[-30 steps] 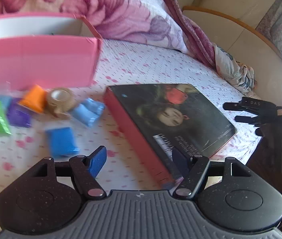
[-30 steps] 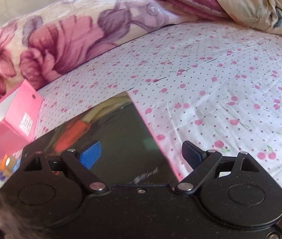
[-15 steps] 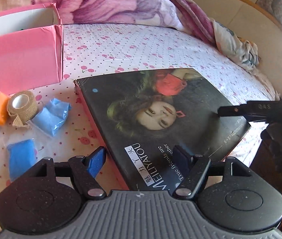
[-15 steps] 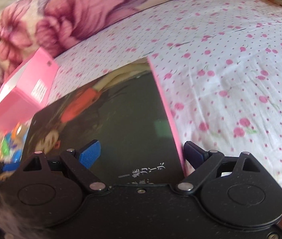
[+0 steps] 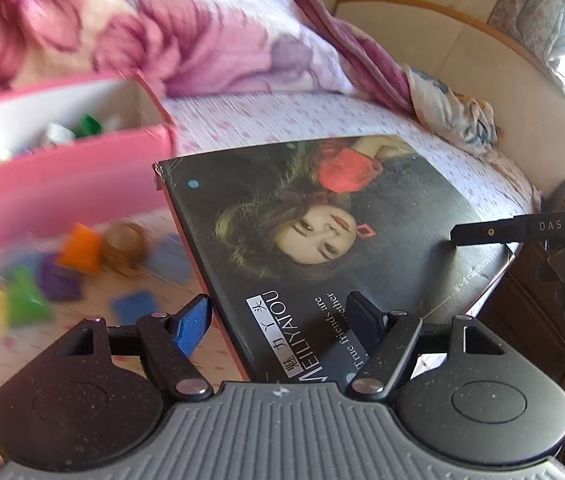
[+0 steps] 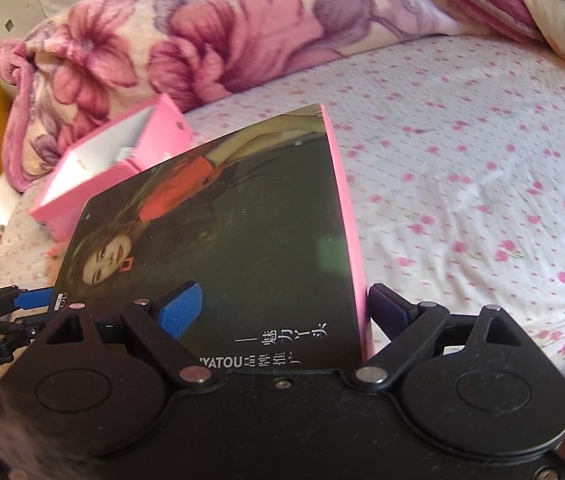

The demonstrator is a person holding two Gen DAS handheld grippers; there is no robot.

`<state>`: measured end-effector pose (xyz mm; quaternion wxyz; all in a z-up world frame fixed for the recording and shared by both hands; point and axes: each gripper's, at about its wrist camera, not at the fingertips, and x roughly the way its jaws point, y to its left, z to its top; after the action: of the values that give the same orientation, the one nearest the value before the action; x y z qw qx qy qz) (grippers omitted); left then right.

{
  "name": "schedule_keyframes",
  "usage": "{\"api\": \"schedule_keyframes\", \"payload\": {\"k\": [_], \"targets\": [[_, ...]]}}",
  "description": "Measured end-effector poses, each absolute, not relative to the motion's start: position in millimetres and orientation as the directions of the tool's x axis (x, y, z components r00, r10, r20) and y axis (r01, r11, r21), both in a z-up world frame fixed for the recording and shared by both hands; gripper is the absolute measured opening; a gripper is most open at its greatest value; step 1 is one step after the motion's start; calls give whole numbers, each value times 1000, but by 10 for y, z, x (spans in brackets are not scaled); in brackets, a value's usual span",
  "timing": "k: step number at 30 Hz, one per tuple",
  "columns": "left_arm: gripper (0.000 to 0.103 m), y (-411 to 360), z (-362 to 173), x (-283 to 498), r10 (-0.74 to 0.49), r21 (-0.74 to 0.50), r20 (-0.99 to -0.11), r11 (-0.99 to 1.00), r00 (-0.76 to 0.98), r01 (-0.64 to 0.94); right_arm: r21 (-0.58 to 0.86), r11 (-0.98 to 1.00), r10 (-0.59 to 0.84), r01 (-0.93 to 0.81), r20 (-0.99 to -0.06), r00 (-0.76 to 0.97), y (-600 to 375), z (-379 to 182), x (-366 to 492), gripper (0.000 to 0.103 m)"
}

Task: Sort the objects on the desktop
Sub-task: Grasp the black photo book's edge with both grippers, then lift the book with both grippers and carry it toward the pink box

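The book (image 5: 322, 240) is a big glossy hardback with a dark cover showing a printed portrait with a red garment, white lettering along 1 end, and pink edges. It sits tilted above the cherry-dotted sheet (image 6: 482, 168), spanning the space between the 2 tools.

The left gripper (image 5: 282, 320) comes in at the lettered end, its 2 fingers spread wide, the blue pad (image 5: 192, 324) just off the pink spine and the dark 1 over the cover; whether they actually grip, I cannot tell. The right gripper (image 6: 282, 308) straddles the opposite corner, also wide open, 1 blue pad (image 6: 180, 310) on the cover and the other finger against the pink edge.

Behind, an open pink box (image 5: 62, 184) holds small items; blurred colourful packets (image 5: 78, 248) lie beside it. A fuzzy floral blanket (image 6: 162, 40) is heaped beyond.
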<state>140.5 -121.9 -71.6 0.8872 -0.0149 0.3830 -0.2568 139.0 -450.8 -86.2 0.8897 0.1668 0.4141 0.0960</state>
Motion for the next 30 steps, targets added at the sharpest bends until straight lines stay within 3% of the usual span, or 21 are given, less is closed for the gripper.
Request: {"api": "schedule_keyframes", "payload": {"k": [13,30], "targets": [[74,-93,-155,1898,-350,-138,-642,928,683,346,413,905,374,-103,-657,654,-3392,-479,2161,92],[74,772,-218,2788,-311,-159,-620,949,720,273,399,905,393,-147,-655,645,-2467,-358,3100,92]]}}
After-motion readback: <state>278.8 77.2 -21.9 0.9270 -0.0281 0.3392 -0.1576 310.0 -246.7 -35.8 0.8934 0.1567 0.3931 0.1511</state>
